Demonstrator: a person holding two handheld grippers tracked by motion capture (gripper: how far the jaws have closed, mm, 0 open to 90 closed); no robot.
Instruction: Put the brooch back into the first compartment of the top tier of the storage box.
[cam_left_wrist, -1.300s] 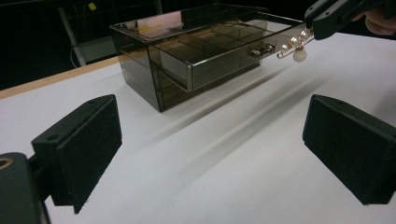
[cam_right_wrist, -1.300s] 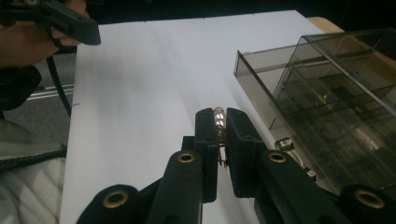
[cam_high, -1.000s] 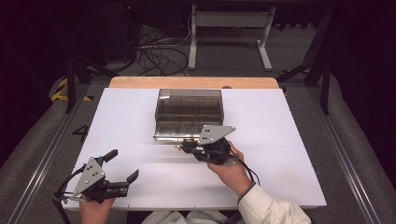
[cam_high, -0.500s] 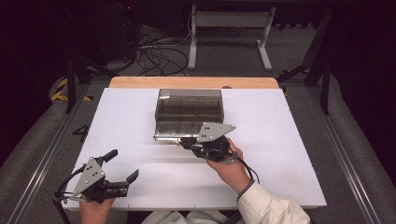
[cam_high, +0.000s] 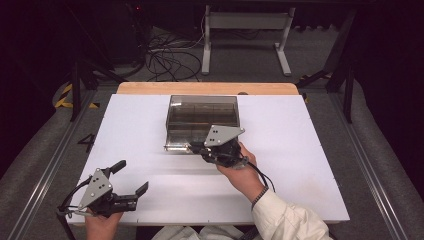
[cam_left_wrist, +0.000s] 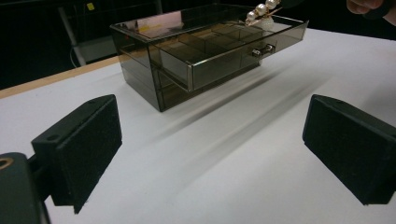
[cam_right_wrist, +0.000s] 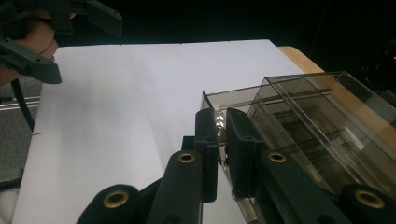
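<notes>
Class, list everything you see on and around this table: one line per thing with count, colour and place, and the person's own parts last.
Drawer box: one, smoky clear, table's far middle.
Top drawer: one, smoky clear, pulled open.
Pearl piece: one, white and gold, over the drawer.
Table: one, white top, wooden far edge.
Cables: a tangle, black, floor behind.
Left gripper: one, black, open, near left corner.
Right gripper: one, black, shut on pearl piece.

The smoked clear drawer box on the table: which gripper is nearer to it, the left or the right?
Right. The right gripper is at the open drawer of the drawer box, shut on a pearl piece. The left gripper sits open near the table's front left corner, well away.
</notes>
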